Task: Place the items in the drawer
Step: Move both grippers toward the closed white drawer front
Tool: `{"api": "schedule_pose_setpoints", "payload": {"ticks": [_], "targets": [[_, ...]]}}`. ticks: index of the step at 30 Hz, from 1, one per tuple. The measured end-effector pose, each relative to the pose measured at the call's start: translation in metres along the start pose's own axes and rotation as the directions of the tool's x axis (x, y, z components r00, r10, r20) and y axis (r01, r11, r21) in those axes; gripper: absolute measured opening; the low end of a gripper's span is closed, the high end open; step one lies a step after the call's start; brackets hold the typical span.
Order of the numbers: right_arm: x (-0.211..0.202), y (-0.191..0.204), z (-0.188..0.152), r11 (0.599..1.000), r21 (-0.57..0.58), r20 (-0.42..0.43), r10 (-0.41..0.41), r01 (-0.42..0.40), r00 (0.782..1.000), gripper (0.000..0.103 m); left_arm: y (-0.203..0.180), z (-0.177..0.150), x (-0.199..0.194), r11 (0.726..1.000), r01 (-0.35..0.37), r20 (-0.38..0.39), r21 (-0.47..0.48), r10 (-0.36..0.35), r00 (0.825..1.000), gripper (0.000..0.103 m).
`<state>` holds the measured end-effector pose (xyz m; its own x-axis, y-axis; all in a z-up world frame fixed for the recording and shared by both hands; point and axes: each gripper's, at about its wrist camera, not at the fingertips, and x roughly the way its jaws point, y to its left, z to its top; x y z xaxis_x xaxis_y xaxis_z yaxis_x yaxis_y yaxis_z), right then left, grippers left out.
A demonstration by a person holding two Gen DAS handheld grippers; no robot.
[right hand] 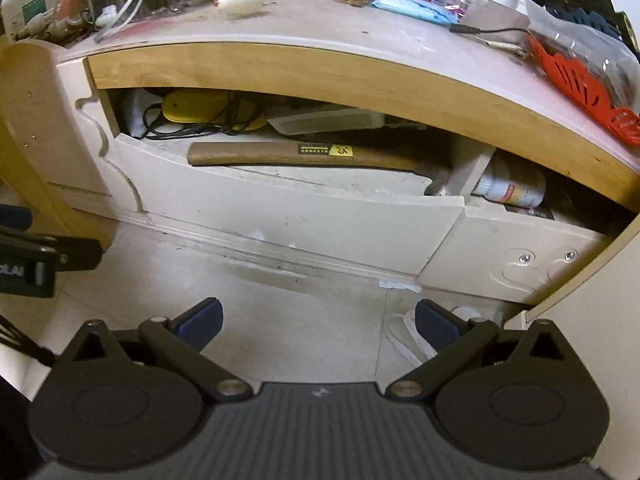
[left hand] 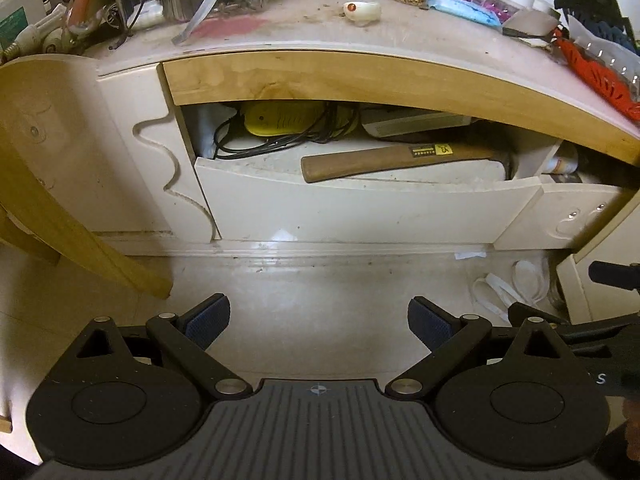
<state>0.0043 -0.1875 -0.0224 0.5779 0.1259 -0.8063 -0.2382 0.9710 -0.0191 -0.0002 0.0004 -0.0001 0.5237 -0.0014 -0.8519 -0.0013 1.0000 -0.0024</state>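
Observation:
A cream drawer (left hand: 360, 212) (right hand: 304, 220) stands pulled open under the wooden desk edge. Inside lie a wooden-handled hammer (left hand: 400, 162) (right hand: 304, 154), a yellow device (left hand: 280, 118) (right hand: 192, 110) with black cables, and a flat white box (left hand: 416, 124) (right hand: 328, 122). My left gripper (left hand: 319, 320) is open and empty, low above the floor in front of the drawer. My right gripper (right hand: 319, 322) is open and empty too, in front of the drawer's right end. A small white object (left hand: 362, 11) (right hand: 236, 4) lies on the desktop.
The desktop (left hand: 320, 28) (right hand: 320, 28) holds jars, cables, a blue pack, an orange plastic basket (left hand: 600, 80) (right hand: 580, 96) and bags. A second open drawer (right hand: 520, 256) at the right holds a white bottle (right hand: 512, 190). A wooden chair leg (left hand: 80, 232) stands at left. White slippers (left hand: 508, 284) lie on the floor.

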Motion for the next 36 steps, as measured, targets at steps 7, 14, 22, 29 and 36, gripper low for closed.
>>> {"api": "schedule_pose_setpoints", "payload": {"ticks": [7, 14, 22, 29, 36], "targets": [[0.005, 0.0, 0.002, 0.999, -0.007, -0.019, 0.032, -0.032, 0.999, 0.103, 0.0, -0.001, 0.0, 1.0, -0.01, 0.006, -0.003, 0.01, 1.0, 0.099], [0.007, 0.005, 0.001, 1.0, -0.023, -0.037, 0.01, -0.01, 0.999, 0.103, -0.002, -0.001, 0.0, 1.0, 0.013, 0.05, 0.011, -0.013, 0.999, 0.103], [0.008, 0.004, 0.001, 1.0, -0.027, -0.043, 0.005, -0.006, 0.999, 0.103, -0.005, 0.0, 0.006, 0.999, -0.032, 0.06, 0.022, 0.031, 0.998, 0.103], [0.01, 0.006, 0.001, 0.999, -0.033, -0.046, 0.004, -0.006, 0.999, 0.103, 0.0, 0.001, 0.014, 0.999, -0.045, 0.025, -0.015, 0.046, 0.999, 0.103], [0.015, 0.005, 0.003, 1.0, -0.019, -0.036, -0.012, 0.011, 0.999, 0.103, -0.002, 0.005, 0.02, 0.997, -0.069, 0.015, -0.02, 0.069, 0.998, 0.103]]}}
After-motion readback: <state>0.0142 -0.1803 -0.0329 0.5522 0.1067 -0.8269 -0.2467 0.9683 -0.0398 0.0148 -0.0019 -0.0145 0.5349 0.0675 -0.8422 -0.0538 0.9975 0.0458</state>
